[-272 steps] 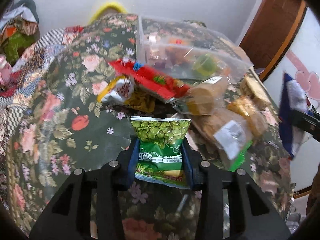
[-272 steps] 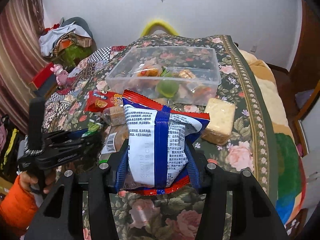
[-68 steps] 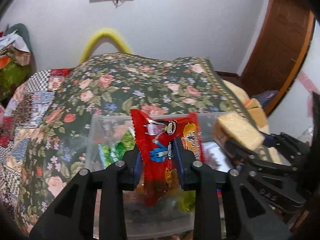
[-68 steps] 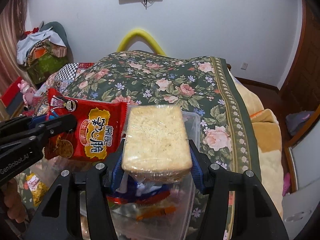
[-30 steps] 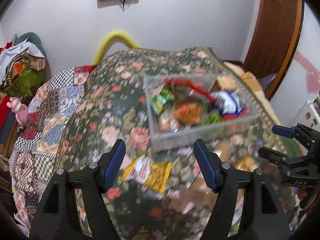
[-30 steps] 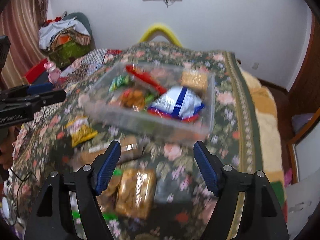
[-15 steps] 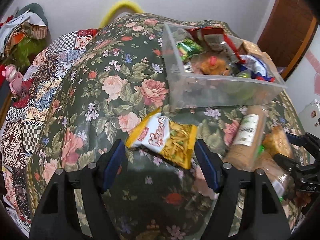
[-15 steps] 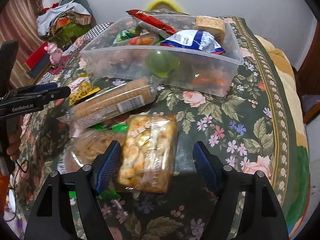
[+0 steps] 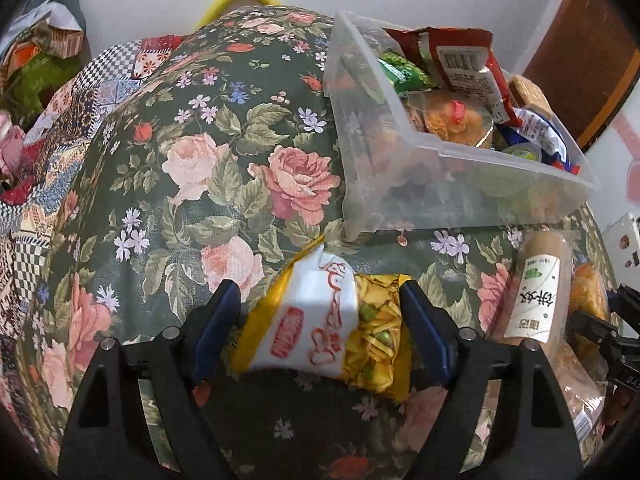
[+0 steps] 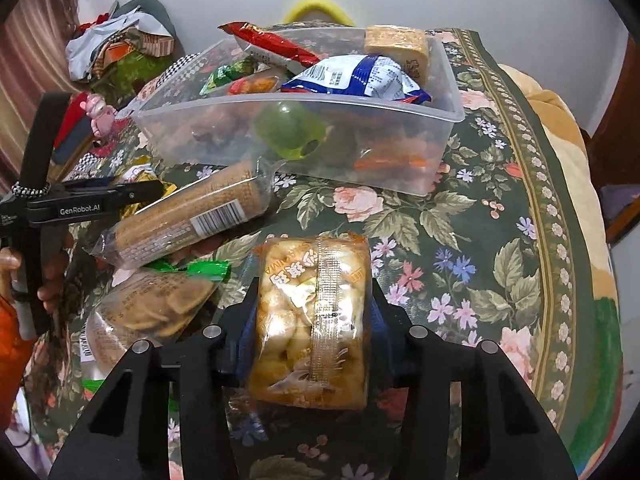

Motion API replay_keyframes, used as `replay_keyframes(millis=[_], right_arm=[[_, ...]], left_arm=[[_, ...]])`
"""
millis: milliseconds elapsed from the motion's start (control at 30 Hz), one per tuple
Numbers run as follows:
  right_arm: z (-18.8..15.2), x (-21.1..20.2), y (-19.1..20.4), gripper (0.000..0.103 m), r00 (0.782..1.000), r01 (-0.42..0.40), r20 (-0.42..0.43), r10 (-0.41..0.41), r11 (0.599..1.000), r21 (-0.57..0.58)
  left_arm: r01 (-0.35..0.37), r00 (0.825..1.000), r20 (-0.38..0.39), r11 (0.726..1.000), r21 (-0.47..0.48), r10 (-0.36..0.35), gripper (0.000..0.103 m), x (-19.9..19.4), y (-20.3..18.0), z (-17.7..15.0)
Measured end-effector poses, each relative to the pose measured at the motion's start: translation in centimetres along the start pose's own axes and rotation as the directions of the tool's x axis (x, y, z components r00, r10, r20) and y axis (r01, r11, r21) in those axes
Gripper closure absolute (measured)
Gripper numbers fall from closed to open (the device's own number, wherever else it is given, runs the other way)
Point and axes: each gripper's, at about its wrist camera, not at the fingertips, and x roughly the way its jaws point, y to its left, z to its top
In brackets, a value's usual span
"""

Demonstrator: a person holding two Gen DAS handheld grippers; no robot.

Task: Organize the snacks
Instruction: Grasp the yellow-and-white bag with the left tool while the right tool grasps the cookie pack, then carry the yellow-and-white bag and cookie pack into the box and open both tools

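Observation:
A yellow and white snack bag (image 9: pixel 316 320) lies on the floral cloth between the fingers of my left gripper (image 9: pixel 318 294). Its jaws are opening and the blue pads stand just clear of the bag's sides. My right gripper (image 10: pixel 314 292) is closing on a clear pack of golden puffs (image 10: pixel 312 320), its pads against both sides. Behind both stands the clear plastic bin (image 10: pixel 224 120), holding several snacks: a red bag (image 10: pixel 272 46), a blue and white bag (image 10: pixel 356 76), a pale cake block (image 10: pixel 396 44).
A long biscuit roll (image 10: pixel 188 216) and a bag of round crackers (image 10: pixel 148 312) lie left of the puffs pack. A person's hand (image 10: pixel 52 280) holds the left gripper's handle. Piled clothes (image 10: pixel 116 52) sit at far left; the cloth drops away on the right.
Both grippers have sunk toward the cloth. The yellow bag now sits between the left fingers. The right fingers have closed in onto the puffs pack.

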Motion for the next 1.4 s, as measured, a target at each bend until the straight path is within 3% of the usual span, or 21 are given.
replay_keyframes(millis=[100,167,200,400,667,900,1167,1400], right_arm=[[0.0,-0.2,-0.2,0.060,1.000,-0.001,0.010,0.001,1.000,0.009],[0.0,-0.2,-0.4,0.060,1.000,-0.003,0.012,0.003,1.000,0.015],[0.0,-0.4,-0.5,0.061,1.000,-0.002,0.016,0.001,1.000,0.022],[0.0,-1.0,-0.9,0.061,1.000,-0.001,0.031,0.000,0.999,0.043],[1.2,-2.7,-0.9,0.061,0.996,0.004,0.085,-0.008,0.999,0.047],[3.4,-4.0,-0.7,0.061,0.988,-0.006,0.153,-0.001,0.999,0.040],[6.1,-4.2,0.2,0.061,0.976,-0.030,0.217,0.024,0.999,0.024],[9.1,-2.9,1.6,0.061,0.969,-0.073,0.238,0.069,0.997,0.008]], left_arm=[[0.008,1.000,0.020,1.000,0.025,-0.008,0.045,-0.3,-0.4,-0.4],[-0.001,1.000,0.026,0.999,0.032,0.000,0.049,-0.6,-0.6,-0.7],[0.002,1.000,0.028,1.000,0.031,-0.003,0.057,-0.9,-0.7,-1.0],[-0.005,0.999,0.049,1.000,0.021,0.004,0.072,-3.0,-0.8,-2.0],[-0.008,0.992,0.127,0.999,0.040,0.002,0.073,-7.2,-1.9,-1.8],[-0.001,0.977,0.213,0.997,0.074,-0.015,0.073,-10.1,-3.8,0.3],[0.038,0.961,0.271,0.995,0.093,-0.062,0.073,-11.0,-5.7,3.2],[0.044,0.957,0.280,0.993,0.108,-0.072,0.073,-9.8,-6.9,5.4]])
